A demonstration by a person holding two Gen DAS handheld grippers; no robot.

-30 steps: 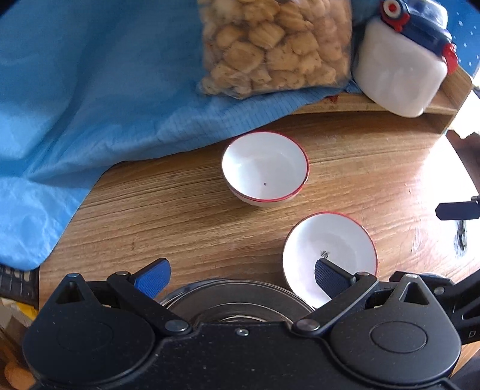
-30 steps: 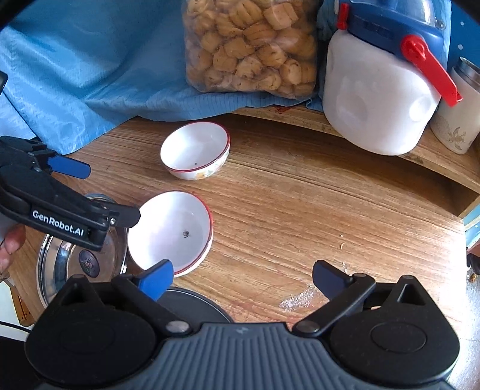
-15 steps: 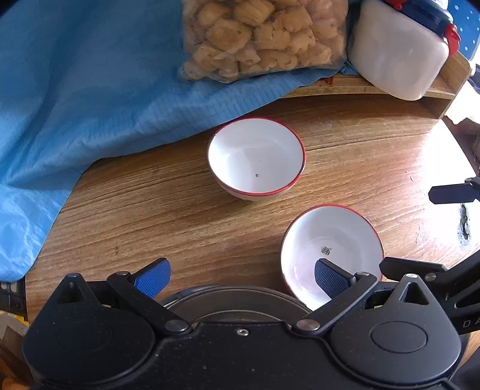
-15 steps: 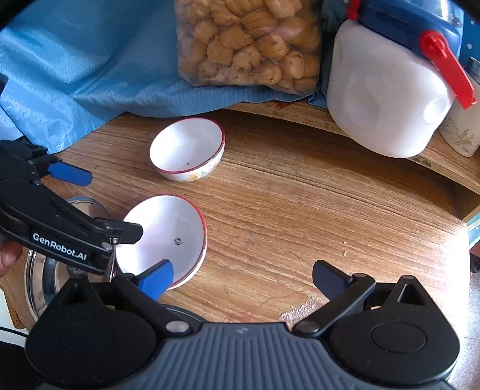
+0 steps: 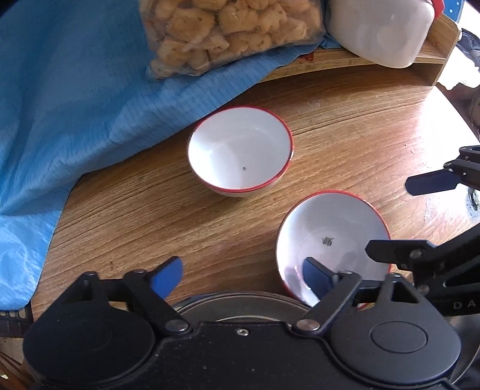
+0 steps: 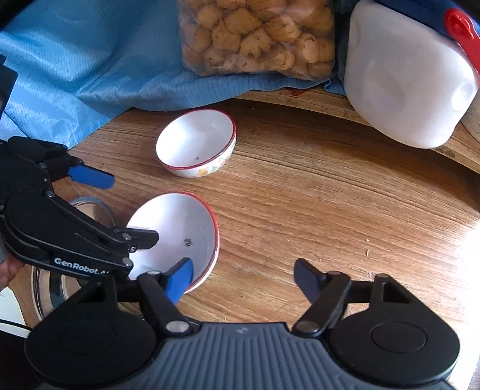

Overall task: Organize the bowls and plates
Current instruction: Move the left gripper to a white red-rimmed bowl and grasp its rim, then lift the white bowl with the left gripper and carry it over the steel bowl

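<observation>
Two white bowls with red rims stand on the round wooden table (image 5: pixel 345 126). The far bowl (image 5: pixel 240 150) (image 6: pixel 196 141) sits alone. The near bowl (image 5: pixel 330 237) (image 6: pixel 177 234) lies beside a steel plate (image 5: pixel 240 303) (image 6: pixel 57 288). My left gripper (image 5: pixel 241 277) (image 6: pixel 133 208) is closing, its right finger inside the near bowl and its left finger over bare wood. My right gripper (image 6: pixel 243 279) (image 5: pixel 388 216) is closing too, with its left finger inside the same bowl and its right finger outside. Each has a wall of the bowl between its jaws, and no pad presses on it.
A blue cloth (image 5: pixel 75 105) (image 6: pixel 90 60) covers the back left. Behind the bowls a clear bag of snacks (image 5: pixel 228 33) (image 6: pixel 258 36) and a white jug (image 6: pixel 405 81) (image 5: pixel 378 27) rest on a raised wooden ledge (image 5: pixel 345 60). A hand (image 6: pixel 7 270) shows at the left edge.
Both grippers have sunk toward the near bowl and their jaws have narrowed. The right gripper's left finger has moved from the bowl's edge to inside it.
</observation>
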